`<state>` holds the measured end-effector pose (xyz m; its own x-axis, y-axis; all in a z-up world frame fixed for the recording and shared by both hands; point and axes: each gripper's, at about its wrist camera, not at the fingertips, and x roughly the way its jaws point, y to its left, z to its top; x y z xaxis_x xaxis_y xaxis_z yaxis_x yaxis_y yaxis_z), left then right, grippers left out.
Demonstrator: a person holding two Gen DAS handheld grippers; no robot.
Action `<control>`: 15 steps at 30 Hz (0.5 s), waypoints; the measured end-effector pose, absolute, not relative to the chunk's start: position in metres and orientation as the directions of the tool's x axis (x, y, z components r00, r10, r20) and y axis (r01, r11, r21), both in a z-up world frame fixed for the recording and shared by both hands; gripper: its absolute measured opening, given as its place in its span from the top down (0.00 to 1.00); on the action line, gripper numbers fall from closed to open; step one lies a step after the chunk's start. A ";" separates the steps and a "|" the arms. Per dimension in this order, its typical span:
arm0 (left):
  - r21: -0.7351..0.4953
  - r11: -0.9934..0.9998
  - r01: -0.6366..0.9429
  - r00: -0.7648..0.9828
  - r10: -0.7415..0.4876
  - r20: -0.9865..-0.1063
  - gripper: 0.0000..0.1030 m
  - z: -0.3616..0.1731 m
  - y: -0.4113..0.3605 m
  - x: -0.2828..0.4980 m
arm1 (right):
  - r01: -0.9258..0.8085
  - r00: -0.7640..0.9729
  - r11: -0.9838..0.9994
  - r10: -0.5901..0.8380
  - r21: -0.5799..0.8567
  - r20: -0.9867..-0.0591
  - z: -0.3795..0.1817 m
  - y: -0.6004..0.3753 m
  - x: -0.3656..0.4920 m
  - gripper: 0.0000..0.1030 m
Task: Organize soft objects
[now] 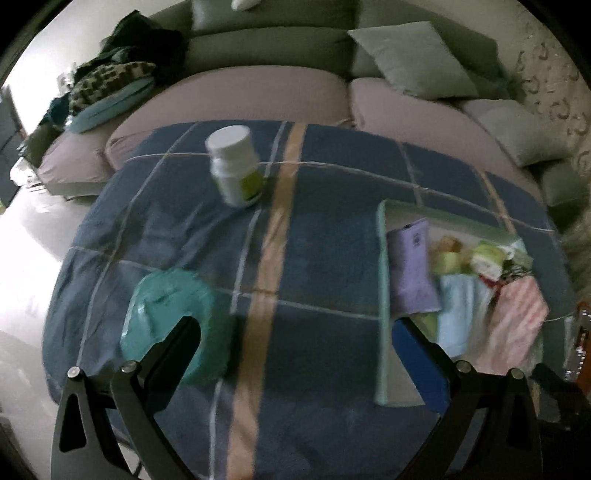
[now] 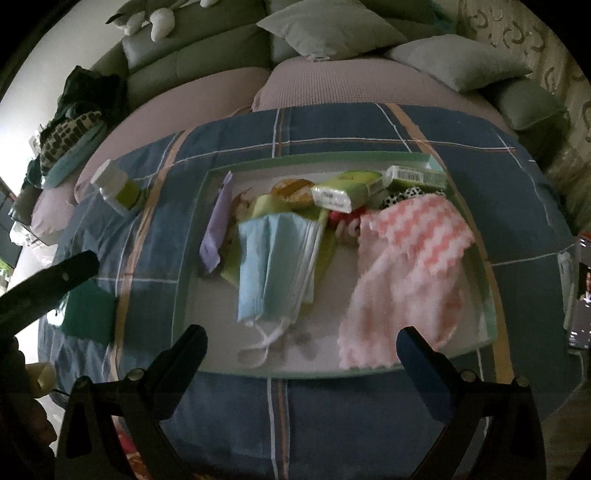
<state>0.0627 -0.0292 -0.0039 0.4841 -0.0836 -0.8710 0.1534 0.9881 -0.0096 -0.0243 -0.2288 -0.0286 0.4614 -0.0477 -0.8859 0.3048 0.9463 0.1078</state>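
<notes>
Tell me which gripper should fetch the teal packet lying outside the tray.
Left. The left gripper is open, and its left finger already overlaps the teal packet. The right gripper is open over the tray, with the packet far to its left.

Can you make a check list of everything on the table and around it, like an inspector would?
Surface: table under a blue checked cloth, wrinkled.
Job's things: pale green tray holding a blue face mask, a pink wavy cloth, a purple packet and green boxes; a teal pack lies on the cloth outside the tray.
Clutter: white bottle standing left of the tray.
Grippers: left tool open over the cloth, holding nothing; right tool open at the tray's near edge, holding nothing.
Cables: nothing seen.
Surroundings: sofa with grey cushions behind the table.
</notes>
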 end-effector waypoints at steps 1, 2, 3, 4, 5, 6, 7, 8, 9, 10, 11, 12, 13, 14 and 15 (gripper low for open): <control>-0.002 0.989 0.146 0.486 -0.074 -0.871 0.00 -0.004 -0.025 0.059 | 0.305 0.465 0.947 -0.054 0.102 -0.884 -0.028 -0.227 -0.027 0.00; -0.002 0.990 0.143 0.487 -0.072 -0.871 0.00 -0.005 -0.023 0.057 | 0.305 0.470 0.947 -0.059 0.099 -0.881 -0.027 -0.226 -0.030 0.00; -0.003 0.990 0.138 0.487 -0.071 -0.871 0.00 -0.005 -0.019 0.054 | 0.306 0.475 0.947 -0.064 0.097 -0.878 -0.026 -0.224 -0.033 0.00; -0.006 0.991 0.132 0.485 -0.070 -0.872 0.00 -0.005 -0.015 0.051 | 0.307 0.477 0.947 -0.066 0.096 -0.876 -0.026 -0.224 -0.035 0.00; -0.005 0.992 0.130 0.487 -0.069 -0.871 0.00 -0.006 -0.014 0.049 | 0.309 0.482 0.946 -0.071 0.094 -0.873 -0.025 -0.223 -0.038 0.00; 0.000 0.992 0.125 0.492 -0.062 -0.868 0.00 -0.006 -0.011 0.046 | 0.313 0.485 0.945 -0.076 0.091 -0.871 -0.025 -0.223 -0.041 0.00; 0.015 0.993 0.120 0.499 -0.047 -0.866 0.00 -0.006 -0.010 0.044 | 0.315 0.486 0.945 -0.078 0.091 -0.871 -0.025 -0.222 -0.042 0.00; 0.037 0.992 0.117 0.504 -0.027 -0.863 0.00 -0.008 -0.009 0.042 | 0.319 0.490 0.943 -0.078 0.095 -0.868 -0.026 -0.222 -0.045 0.00; 0.056 0.992 0.113 0.510 -0.010 -0.860 0.00 -0.008 -0.009 0.041 | 0.323 0.492 0.941 -0.078 0.099 -0.867 -0.027 -0.222 -0.047 0.00; 0.089 0.991 0.103 0.518 0.023 -0.855 0.00 -0.010 -0.009 0.038 | 0.329 0.492 0.939 -0.079 0.101 -0.867 -0.028 -0.222 -0.049 0.00; 0.127 0.987 0.098 0.528 0.056 -0.847 0.00 -0.012 -0.009 0.035 | 0.336 0.490 0.937 -0.083 0.100 -0.868 -0.029 -0.223 -0.052 0.00; 0.145 0.984 0.102 0.534 0.069 -0.843 0.00 -0.013 -0.010 0.032 | 0.340 0.488 0.935 -0.086 0.098 -0.868 -0.031 -0.223 -0.053 0.00; 0.146 0.983 0.112 0.534 0.064 -0.843 0.00 -0.015 -0.011 0.030 | 0.342 0.486 0.935 -0.089 0.096 -0.869 -0.032 -0.223 -0.053 0.00; 0.129 0.984 0.124 0.528 0.045 -0.848 0.00 -0.017 -0.010 0.029 | 0.344 0.484 0.934 -0.088 0.096 -0.871 -0.033 -0.223 -0.054 0.00; 0.108 0.985 0.133 0.524 0.023 -0.851 0.00 -0.018 -0.010 0.027 | 0.345 0.482 0.933 -0.086 0.099 -0.872 -0.034 -0.223 -0.055 0.00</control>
<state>0.0272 -0.0101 -0.0179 0.5239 0.0229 -0.8514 0.1331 0.9851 0.1084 -0.0549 -0.2233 -0.0342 0.4823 -0.0858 -0.8718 0.3453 0.9332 0.0992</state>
